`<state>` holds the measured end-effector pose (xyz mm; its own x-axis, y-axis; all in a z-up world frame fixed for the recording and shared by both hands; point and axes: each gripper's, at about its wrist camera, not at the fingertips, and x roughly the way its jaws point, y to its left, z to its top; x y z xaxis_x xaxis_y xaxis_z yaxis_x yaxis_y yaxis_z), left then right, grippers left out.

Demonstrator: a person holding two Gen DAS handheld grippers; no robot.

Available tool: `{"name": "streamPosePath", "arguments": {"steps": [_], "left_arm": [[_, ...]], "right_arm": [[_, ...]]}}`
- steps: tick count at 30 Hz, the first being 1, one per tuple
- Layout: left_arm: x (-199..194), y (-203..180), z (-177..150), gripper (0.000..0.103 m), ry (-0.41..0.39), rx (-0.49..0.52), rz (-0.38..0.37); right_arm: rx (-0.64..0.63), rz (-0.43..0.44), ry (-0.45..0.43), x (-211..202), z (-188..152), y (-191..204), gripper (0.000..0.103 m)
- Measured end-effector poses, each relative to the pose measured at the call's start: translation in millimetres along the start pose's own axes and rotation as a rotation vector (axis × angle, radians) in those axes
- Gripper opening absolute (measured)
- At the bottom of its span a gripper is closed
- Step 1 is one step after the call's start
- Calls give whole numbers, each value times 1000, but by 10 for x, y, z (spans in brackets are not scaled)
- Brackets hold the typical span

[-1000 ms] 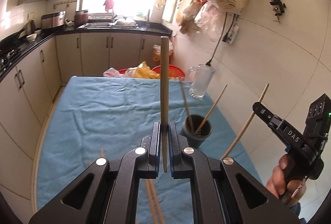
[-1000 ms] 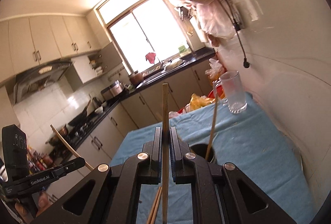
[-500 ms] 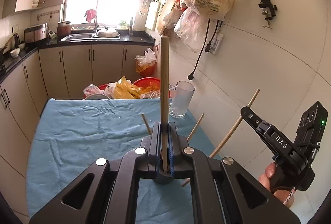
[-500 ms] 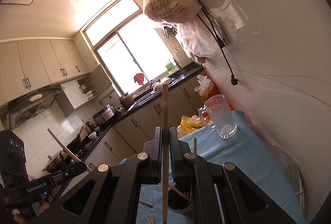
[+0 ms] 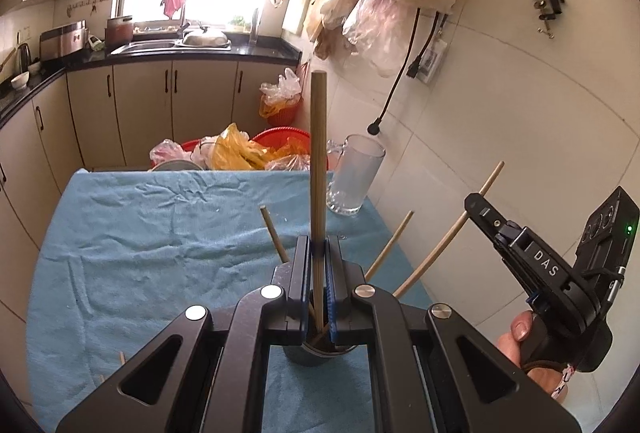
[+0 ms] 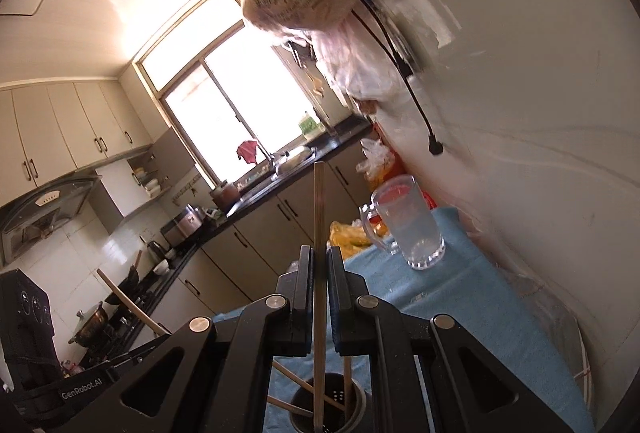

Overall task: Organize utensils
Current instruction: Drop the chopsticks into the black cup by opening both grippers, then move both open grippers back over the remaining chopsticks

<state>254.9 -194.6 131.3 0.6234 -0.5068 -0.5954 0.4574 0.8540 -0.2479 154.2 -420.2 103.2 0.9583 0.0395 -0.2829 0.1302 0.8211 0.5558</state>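
My left gripper (image 5: 318, 253) is shut on a wooden chopstick (image 5: 318, 161) held upright, its lower end inside a dark utensil cup (image 5: 316, 353) on the blue cloth (image 5: 160, 233). Two other chopsticks (image 5: 274, 233) lean out of the cup. My right gripper (image 6: 319, 261) is shut on another chopstick (image 6: 319, 217), whose lower end reaches into the cup (image 6: 328, 405) with several sticks in it. The right gripper also shows in the left wrist view (image 5: 476, 203), at the right, holding its chopstick (image 5: 452, 229) slanted.
A glass mug (image 5: 354, 173) stands at the table's far right corner, by the tiled wall. Plastic bags and a red basin (image 5: 280, 145) lie beyond the far edge. Loose chopsticks (image 5: 120, 357) lie on the cloth at lower left. Bags hang on the wall above.
Both grippers have moved over the cup and lowered their chopsticks, so the lower ends now sit inside it. Both stay shut.
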Motion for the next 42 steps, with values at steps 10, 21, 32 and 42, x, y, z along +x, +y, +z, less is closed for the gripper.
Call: {"name": "streamPosePath", "arguments": {"steps": [10,21,32,42], "left_arm": [[413,146,-226,7,97,-30,-3],[473,209,-300,12,129,-49,-16],[-64,244,-398,21,73,-56,-29],[-798,563,-847,27,44,-87,8]], "right_arm": [[-1,-33,132,340,-394,-129,7],[6,-30,168,329,-459,-159,32],[12,-24,146,-258,-556,-95,32],[-67,11,304,-365,-1176,246,32]]}}
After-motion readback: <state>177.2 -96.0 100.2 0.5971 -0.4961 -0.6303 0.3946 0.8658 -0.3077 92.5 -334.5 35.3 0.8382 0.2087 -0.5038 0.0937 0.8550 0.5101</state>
